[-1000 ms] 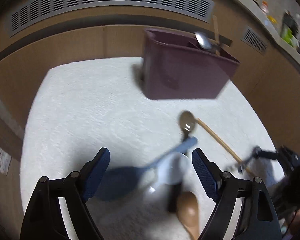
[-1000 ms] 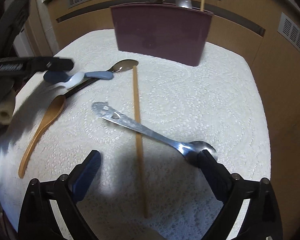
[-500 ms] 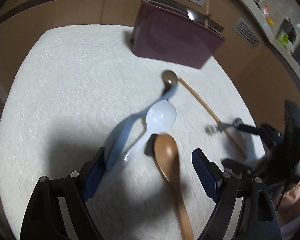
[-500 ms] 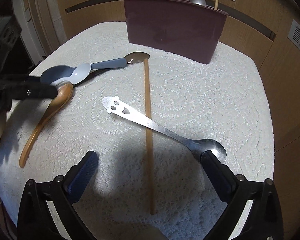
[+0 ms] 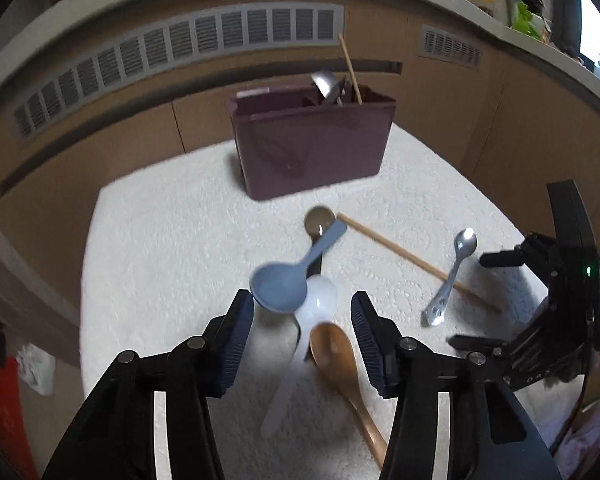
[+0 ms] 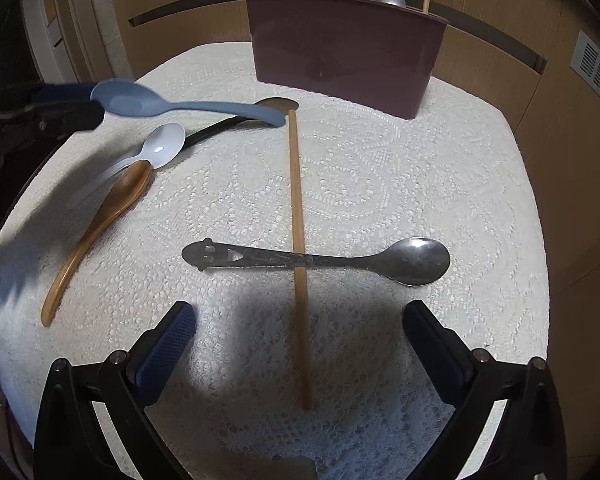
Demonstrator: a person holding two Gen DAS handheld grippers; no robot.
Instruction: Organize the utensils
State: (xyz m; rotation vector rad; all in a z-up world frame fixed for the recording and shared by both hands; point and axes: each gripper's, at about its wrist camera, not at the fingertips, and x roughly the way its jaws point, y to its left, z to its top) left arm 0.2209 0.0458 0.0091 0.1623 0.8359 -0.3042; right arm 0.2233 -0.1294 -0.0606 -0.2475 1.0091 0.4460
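My left gripper [image 5: 302, 320] is open over a pile of spoons on the white cloth. A blue plastic spoon [image 5: 284, 280] lies by its left finger, its handle raised toward the holder; it also shows in the right wrist view [image 6: 140, 102]. A white spoon [image 5: 312, 312] and a brown wooden spoon [image 5: 336, 356] lie between the fingers. My right gripper [image 6: 300, 320] is open above a metal spoon [image 6: 380, 260] that lies across a wooden chopstick [image 6: 298, 240]. The maroon utensil holder [image 5: 312, 148] stands at the back with a spoon and a chopstick in it.
A dark-handled spoon [image 5: 318, 220] lies under the blue one. Wooden cabinets with vent grilles [image 5: 180, 52] ring the small cloth-covered table [image 6: 420, 160]. The right gripper's body [image 5: 560, 300] is at the table's right edge.
The left gripper pulled back and tilted up, so the holder is again ahead. The blue spoon shifted and its handle lifted. The right gripper moved nearer the metal spoon.
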